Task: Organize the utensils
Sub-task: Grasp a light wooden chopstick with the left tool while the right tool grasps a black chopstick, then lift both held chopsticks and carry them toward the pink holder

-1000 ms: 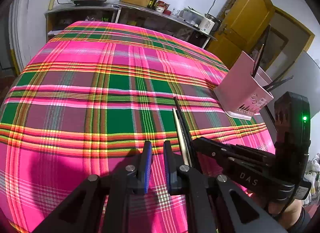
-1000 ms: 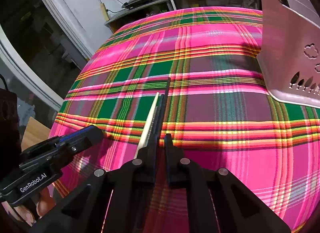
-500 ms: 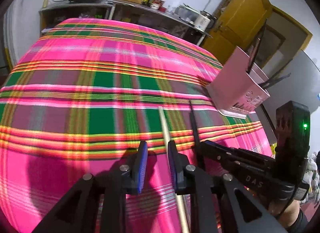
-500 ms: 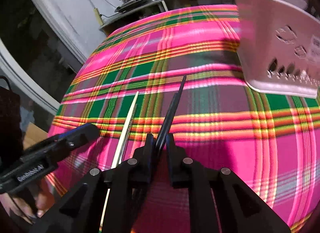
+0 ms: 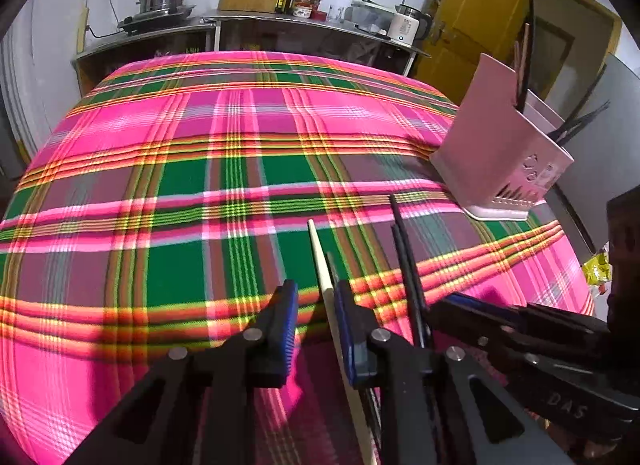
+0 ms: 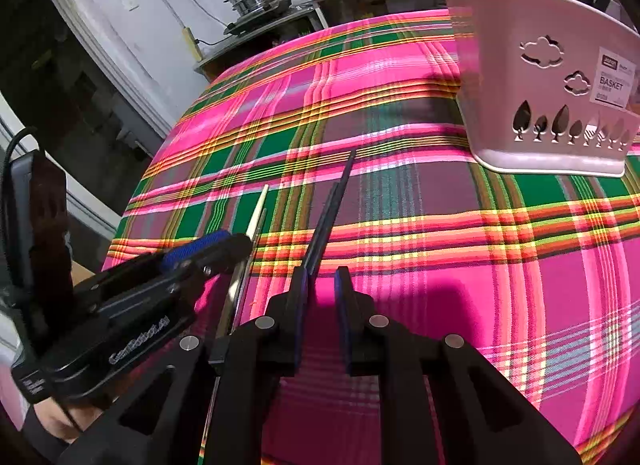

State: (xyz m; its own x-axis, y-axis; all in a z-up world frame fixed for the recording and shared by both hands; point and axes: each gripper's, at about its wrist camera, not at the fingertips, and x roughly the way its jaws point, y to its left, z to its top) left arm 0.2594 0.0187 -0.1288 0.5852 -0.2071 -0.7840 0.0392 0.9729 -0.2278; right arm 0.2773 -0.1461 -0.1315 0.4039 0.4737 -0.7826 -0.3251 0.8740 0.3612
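The left gripper (image 5: pixel 314 315), jaws slightly spread, straddles a pale wooden chopstick (image 5: pixel 320 261) on the pink plaid bench (image 5: pixel 180 185). The right gripper (image 6: pixel 320 297), also parted, has a black chopstick (image 6: pixel 328 209) against its left pad. A pink plastic utensil basket (image 6: pixel 560 77) stands nearby.

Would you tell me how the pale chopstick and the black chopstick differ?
The pale chopstick is cream; the black chopstick is dark. The pale one sits left of the black one, which is nearer the pink basket. The black one's tip reaches farther up the plaid cloth than the pale one's. Both are slim and straight.
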